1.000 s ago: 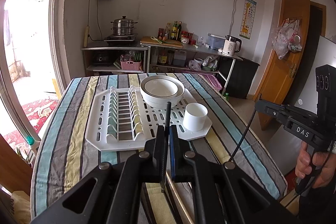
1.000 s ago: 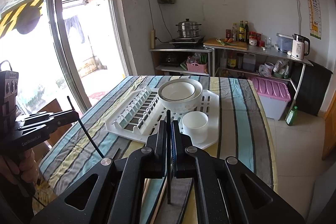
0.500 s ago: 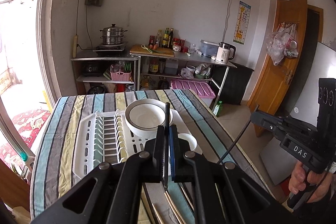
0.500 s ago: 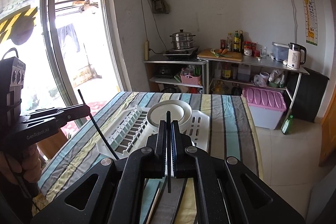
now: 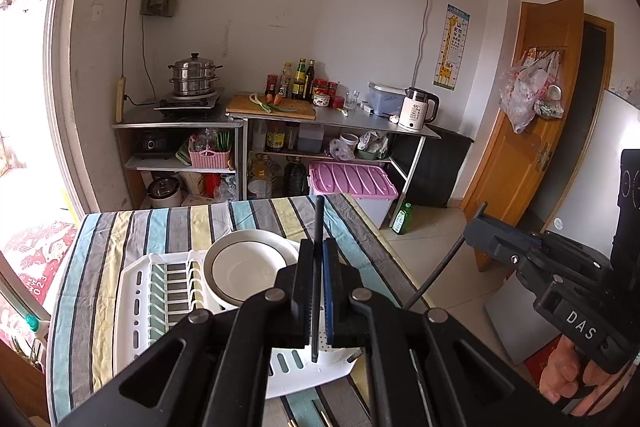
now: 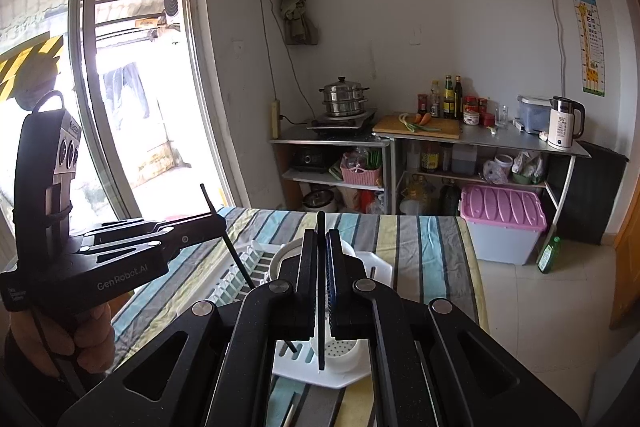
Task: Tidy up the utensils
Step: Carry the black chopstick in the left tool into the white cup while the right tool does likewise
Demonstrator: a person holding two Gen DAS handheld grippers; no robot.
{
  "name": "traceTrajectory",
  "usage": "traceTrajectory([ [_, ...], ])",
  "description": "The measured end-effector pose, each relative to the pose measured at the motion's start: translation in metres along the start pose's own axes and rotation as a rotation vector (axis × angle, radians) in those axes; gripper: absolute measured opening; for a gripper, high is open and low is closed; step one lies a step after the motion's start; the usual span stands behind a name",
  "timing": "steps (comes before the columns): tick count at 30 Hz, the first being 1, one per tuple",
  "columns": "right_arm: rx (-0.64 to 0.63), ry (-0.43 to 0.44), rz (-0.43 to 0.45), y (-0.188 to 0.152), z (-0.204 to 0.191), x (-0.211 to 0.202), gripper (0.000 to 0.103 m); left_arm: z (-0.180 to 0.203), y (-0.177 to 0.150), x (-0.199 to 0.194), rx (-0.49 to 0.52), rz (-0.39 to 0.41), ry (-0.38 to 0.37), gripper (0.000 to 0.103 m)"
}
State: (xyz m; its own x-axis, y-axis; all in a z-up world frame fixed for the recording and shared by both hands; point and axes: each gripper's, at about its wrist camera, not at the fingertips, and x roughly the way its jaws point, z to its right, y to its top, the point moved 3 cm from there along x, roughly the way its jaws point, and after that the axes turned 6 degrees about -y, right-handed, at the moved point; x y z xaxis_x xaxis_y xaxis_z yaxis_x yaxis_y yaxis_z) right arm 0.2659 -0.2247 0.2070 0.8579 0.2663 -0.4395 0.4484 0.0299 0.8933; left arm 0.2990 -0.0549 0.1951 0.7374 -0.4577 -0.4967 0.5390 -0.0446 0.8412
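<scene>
left wrist view: the left gripper [image 5: 317, 283], at lower centre, is clenched on a black chopstick [image 5: 318, 223] that stands upright between its fingers. below it sit a white drying rack [image 5: 132, 307] and a bowl [image 5: 244, 267] on the striped tablecloth [image 5: 160, 223]. at right, the right gripper [image 5: 472, 227] grasps another black chopstick [image 5: 440, 271].

right wrist view: the right gripper is clamped on its chopstick at lower centre, over a white cup [image 6: 340, 351] in the rack; the left gripper is at left.

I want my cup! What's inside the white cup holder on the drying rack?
The white cup holder shows only a dotted, perforated bottom. The right tool's black chopstick hangs over it, and both tools hide part of the drying rack.
</scene>
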Motion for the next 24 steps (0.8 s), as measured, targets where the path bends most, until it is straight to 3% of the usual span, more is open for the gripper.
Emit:
traceTrajectory([
  [9,0.023,0.014,-0.033,-0.005,0.012,0.034,0.004,-0.007,0.003,0.037,-0.022,-0.028,-0.027,0.005],
  [24,0.07,0.019,-0.141,-0.038,0.03,0.09,0.004,-0.024,-0.026,0.085,-0.091,-0.127,-0.049,0.005],
])
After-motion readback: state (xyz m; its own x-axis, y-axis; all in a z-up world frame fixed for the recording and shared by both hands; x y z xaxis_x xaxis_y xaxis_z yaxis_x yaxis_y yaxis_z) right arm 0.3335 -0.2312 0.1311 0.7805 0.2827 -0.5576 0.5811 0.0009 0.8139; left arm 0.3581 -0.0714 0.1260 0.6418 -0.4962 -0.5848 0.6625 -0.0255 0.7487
